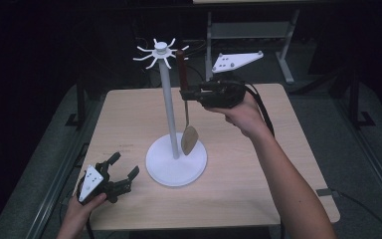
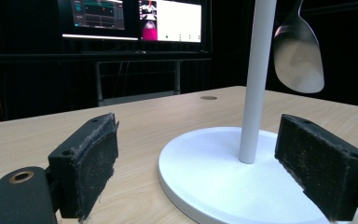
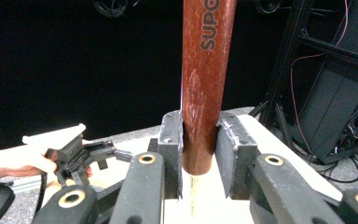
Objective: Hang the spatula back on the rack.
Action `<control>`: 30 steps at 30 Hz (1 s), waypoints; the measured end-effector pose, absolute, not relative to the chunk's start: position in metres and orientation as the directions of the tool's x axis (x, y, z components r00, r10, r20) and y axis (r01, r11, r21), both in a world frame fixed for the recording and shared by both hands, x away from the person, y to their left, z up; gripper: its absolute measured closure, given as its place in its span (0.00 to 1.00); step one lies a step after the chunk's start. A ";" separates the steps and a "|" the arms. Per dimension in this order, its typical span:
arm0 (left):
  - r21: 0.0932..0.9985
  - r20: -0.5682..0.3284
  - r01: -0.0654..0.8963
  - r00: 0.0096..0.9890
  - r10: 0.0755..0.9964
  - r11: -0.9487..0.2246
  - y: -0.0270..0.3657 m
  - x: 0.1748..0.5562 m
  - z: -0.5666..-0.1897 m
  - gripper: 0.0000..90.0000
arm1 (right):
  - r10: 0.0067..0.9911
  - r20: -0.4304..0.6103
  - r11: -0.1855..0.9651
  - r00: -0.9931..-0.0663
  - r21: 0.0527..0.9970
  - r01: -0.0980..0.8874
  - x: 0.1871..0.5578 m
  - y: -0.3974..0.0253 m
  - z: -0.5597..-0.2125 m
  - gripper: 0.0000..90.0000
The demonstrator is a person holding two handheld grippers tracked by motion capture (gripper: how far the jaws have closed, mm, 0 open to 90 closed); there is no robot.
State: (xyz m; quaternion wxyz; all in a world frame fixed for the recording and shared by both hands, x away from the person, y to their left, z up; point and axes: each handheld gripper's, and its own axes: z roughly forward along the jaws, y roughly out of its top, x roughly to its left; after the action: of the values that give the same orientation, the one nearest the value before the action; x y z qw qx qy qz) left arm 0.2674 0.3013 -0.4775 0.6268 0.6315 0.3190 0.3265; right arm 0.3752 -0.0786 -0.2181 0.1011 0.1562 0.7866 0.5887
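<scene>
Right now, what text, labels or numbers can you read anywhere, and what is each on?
"SUPO", cut off by the frame's top edge: printed along the red-brown handle of the spoon clamped in the right gripper.
Monitors behind the table: graphics and text too small and blurred to read.
Nothing else legible.

Place: I read this as a lab.
Evidence: black curtained walls, lit monitors point(image 2: 130, 21) behind my desk point(image 1: 238, 169), a metal frame point(image 1: 283, 45), loose cables point(image 3: 349, 135) on racks.
</scene>
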 end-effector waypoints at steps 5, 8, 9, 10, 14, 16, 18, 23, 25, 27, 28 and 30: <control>1.000 0.013 -0.007 0.584 0.812 -0.012 0.301 0.267 -0.478 0.14 | 0.367 0.036 0.248 -0.930 0.959 0.135 0.373 -0.084 -0.220 0.74; 1.000 0.014 -0.006 0.583 0.813 -0.014 0.301 0.267 -0.477 0.14 | 0.370 0.043 0.242 -0.928 0.960 0.141 0.372 -0.090 -0.223 0.71; 1.000 0.015 -0.005 0.583 0.813 -0.014 0.301 0.267 -0.477 0.14 | 0.371 0.045 0.240 -0.927 0.960 0.143 0.371 -0.092 -0.224 0.70; 1.000 0.015 -0.006 0.583 0.813 -0.014 0.301 0.267 -0.477 0.14 | 0.373 0.050 0.236 -0.926 0.961 0.147 0.371 -0.094 -0.225 0.69; 1.000 0.013 -0.006 0.581 0.813 -0.012 0.301 0.267 -0.477 0.14 | 0.380 0.058 0.233 -0.923 0.960 0.156 0.369 -0.103 -0.228 0.65; 1.000 0.012 -0.006 0.581 0.814 -0.011 0.301 0.267 -0.478 0.14 | 0.383 0.060 0.237 -0.922 0.958 0.161 0.368 -0.108 -0.231 0.64; 1.000 0.012 -0.007 0.580 0.814 -0.009 0.301 0.267 -0.478 0.14 | 0.390 0.063 0.240 -0.919 0.956 0.167 0.367 -0.113 -0.234 0.62; 1.000 0.012 -0.007 0.582 0.813 -0.009 0.300 0.267 -0.478 0.14 | 0.425 0.077 0.234 -0.902 0.953 0.191 0.363 -0.128 -0.246 0.58; 1.000 0.013 -0.008 0.580 0.814 -0.011 0.301 0.267 -0.478 0.14 | 0.451 0.071 0.239 -0.889 0.951 0.197 0.361 -0.136 -0.254 0.55; 1.000 0.013 -0.008 0.579 0.815 -0.010 0.301 0.268 -0.478 0.14 | 0.469 0.076 0.242 -0.880 0.947 0.211 0.359 -0.145 -0.264 0.54; 1.000 0.013 -0.008 0.579 0.815 -0.011 0.301 0.268 -0.478 0.14 | 0.481 0.079 0.245 -0.873 0.944 0.220 0.358 -0.149 -0.269 0.53; 1.000 0.014 -0.008 0.579 0.815 -0.011 0.301 0.268 -0.478 0.14 | 0.505 0.092 0.248 -0.858 0.937 0.246 0.356 -0.158 -0.279 0.52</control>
State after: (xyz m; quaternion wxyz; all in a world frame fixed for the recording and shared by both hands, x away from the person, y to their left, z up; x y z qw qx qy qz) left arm 0.2675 0.3007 -0.4776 0.6262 0.6305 0.3199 0.3286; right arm 0.3557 -0.1575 -0.2795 0.1145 0.2402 0.7817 0.5640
